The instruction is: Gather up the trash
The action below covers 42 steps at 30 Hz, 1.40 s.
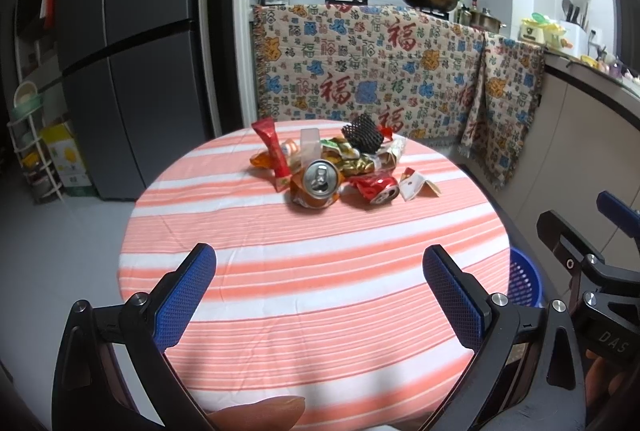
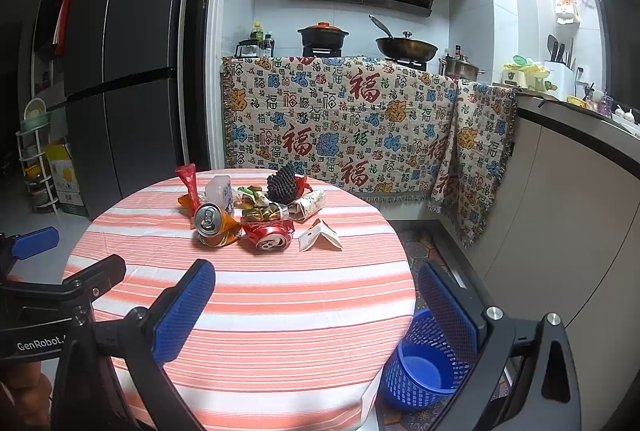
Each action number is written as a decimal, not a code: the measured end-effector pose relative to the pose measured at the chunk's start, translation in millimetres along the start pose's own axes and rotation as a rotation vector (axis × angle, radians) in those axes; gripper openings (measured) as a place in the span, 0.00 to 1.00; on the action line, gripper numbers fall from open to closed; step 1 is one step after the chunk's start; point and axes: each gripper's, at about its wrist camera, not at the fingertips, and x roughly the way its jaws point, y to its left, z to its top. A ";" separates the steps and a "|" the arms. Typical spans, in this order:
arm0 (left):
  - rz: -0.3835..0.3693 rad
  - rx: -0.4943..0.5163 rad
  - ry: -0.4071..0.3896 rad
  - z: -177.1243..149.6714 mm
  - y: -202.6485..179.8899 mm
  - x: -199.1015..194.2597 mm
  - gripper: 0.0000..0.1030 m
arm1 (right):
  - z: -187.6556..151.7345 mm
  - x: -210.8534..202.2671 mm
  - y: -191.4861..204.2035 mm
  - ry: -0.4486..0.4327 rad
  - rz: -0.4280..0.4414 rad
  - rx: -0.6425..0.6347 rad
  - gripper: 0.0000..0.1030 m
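A pile of trash sits at the far middle of a round table [image 1: 280, 291] [image 2: 280, 311] with an orange-striped cloth. It holds a crushed orange can [image 1: 318, 187] [image 2: 214, 225], a crushed red can [image 1: 378, 191] [image 2: 270, 237], a red wrapper [image 1: 274, 151] [image 2: 189, 183], a black foam net [image 1: 362, 139] [image 2: 283, 185], a folded paper [image 1: 418, 185] [image 2: 320, 235] and several other wrappers. My left gripper [image 1: 320, 271] is open and empty over the near table. My right gripper [image 2: 316, 291] is open and empty at the table's right edge.
A blue mesh bin [image 2: 426, 367] [image 1: 524, 281] stands on the floor right of the table. A grey fridge [image 1: 132, 51] is at the left. A counter draped with a patterned cloth [image 1: 368, 71] lies behind, with pots on the stove.
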 end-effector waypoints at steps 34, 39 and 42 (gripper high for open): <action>0.000 -0.003 0.006 -1.5 -0.3 1.5 1.00 | 0.0 1.6 -0.7 0.004 -0.002 -0.001 1.00; -0.001 -0.003 0.007 -2.1 0.4 2.0 1.00 | -3.0 1.8 -2.7 0.005 -0.002 0.000 1.00; -0.001 -0.003 0.008 -3.7 0.4 2.6 1.00 | -3.2 1.7 -3.0 0.004 -0.002 0.000 1.00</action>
